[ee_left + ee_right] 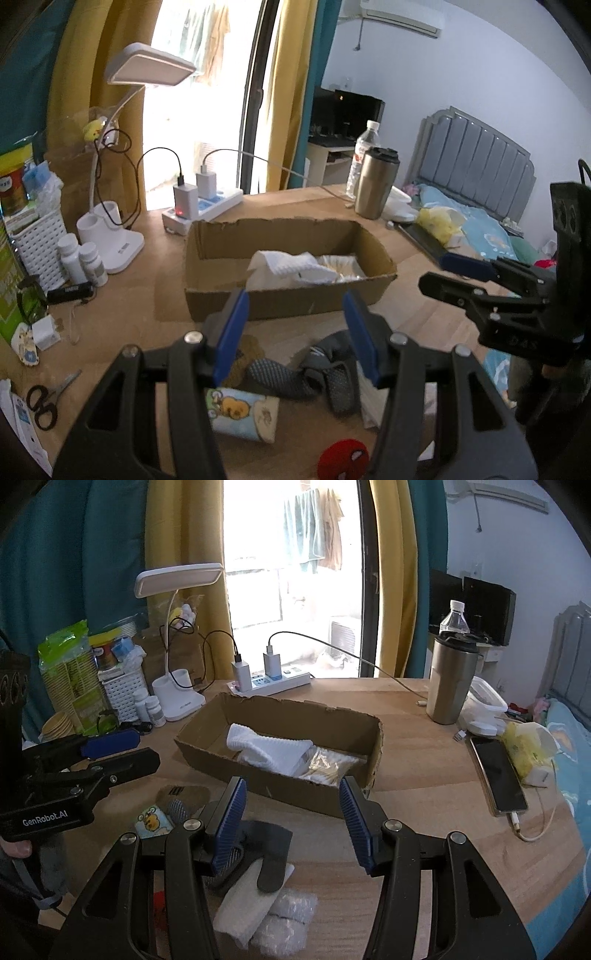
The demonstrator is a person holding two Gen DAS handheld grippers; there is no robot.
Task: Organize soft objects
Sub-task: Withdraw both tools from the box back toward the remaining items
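Note:
A torn cardboard box (288, 308) (273, 792) stands mid-table and holds a folded white towel (286, 266) (269, 747) and a clear packet (341, 269) (328, 766). In front of it lie loose soft items: a grey mesh strap (291, 376) (267, 849), a cartoon-print cloth (240, 411) (151, 819), a red spider-face patch (343, 458), a white cloth (245, 901) and bubble wrap (288, 919). My left gripper (295, 332) (146, 747) hovers open above these items. My right gripper (291, 812) (432, 273) is open beside it, nothing between its pads.
A desk lamp (147, 66), power strip (207, 206) and pill bottles (83, 258) line the back left. A steel tumbler (450, 679), water bottle (456, 618), phone (496, 771) and tissue pack (528, 753) are on the right. Scissors (44, 402) lie near the left edge.

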